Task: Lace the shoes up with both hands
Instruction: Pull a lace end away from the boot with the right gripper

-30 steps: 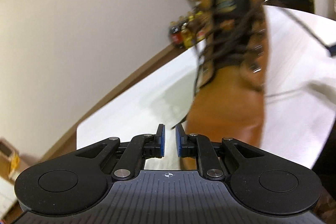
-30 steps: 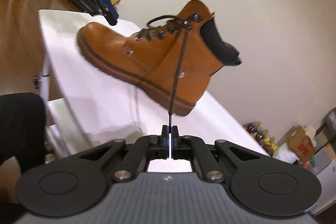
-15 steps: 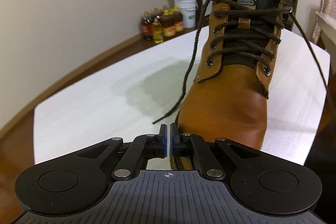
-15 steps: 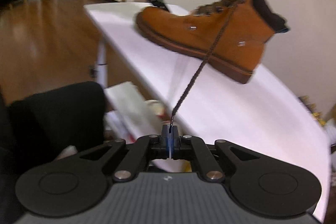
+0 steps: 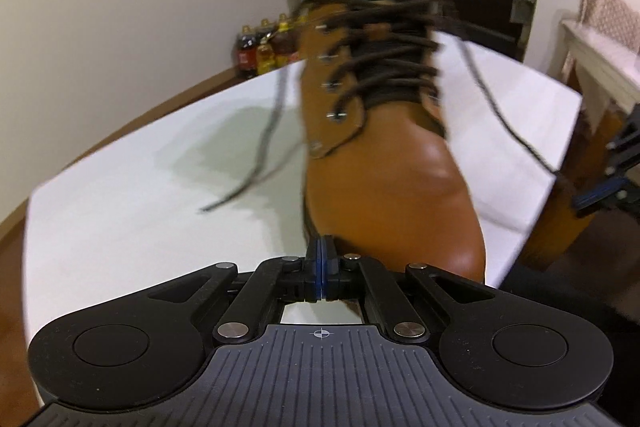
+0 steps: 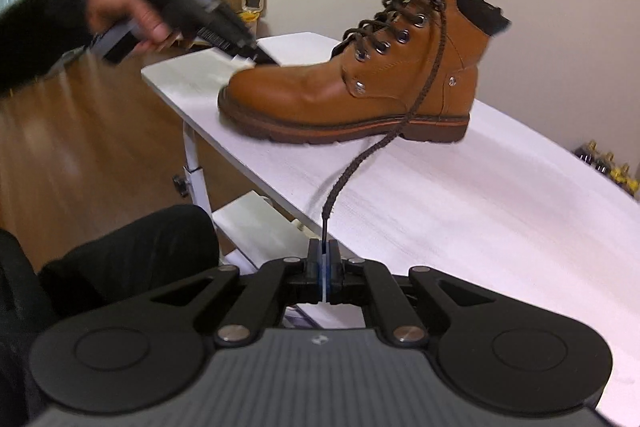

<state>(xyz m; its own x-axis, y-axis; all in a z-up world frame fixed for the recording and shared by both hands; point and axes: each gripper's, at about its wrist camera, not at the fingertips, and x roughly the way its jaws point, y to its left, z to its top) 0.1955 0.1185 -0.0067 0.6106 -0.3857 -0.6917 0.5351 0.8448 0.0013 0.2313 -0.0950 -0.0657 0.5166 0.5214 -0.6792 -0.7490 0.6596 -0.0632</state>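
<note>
On the white table: a tan boot (image 6: pixel 360 83) stands upright near one end of the table (image 6: pixel 460 211), its toe toward that end and its dark sole flat on the top.
Boot from the front: the left wrist view (image 5: pixel 384 163) looks up the toe to the tongue, with dark laces crossing between metal eyelets; much of it is blurred.
Right lace end: a dark brown lace (image 6: pixel 416 99) runs from the upper eyelets down the boot's side, over the sole edge and off toward the camera.
Right gripper: the right gripper (image 6: pixel 322 259) is closed on the tip of that lace, the thin end pinched between its blue pads; the same gripper shows at the edge of the left wrist view (image 5: pixel 608 183), beside the boot.
Left lace end: the other lace end (image 5: pixel 260 143) hangs from the far side of the boot and trails loose onto the table, held by nothing.
Left gripper: the left gripper (image 5: pixel 320 259) is closed, pads pressed together with nothing between them, just in front of the boot's toe.
Left hand: a hand (image 6: pixel 132 11) in a dark sleeve holds that gripper (image 6: pixel 256 57) with its tip at the boot's toe; touching or not cannot be told through the blur.
Beyond the boot: bottles (image 5: pixel 264 47) stand on the floor by the wall.
</note>
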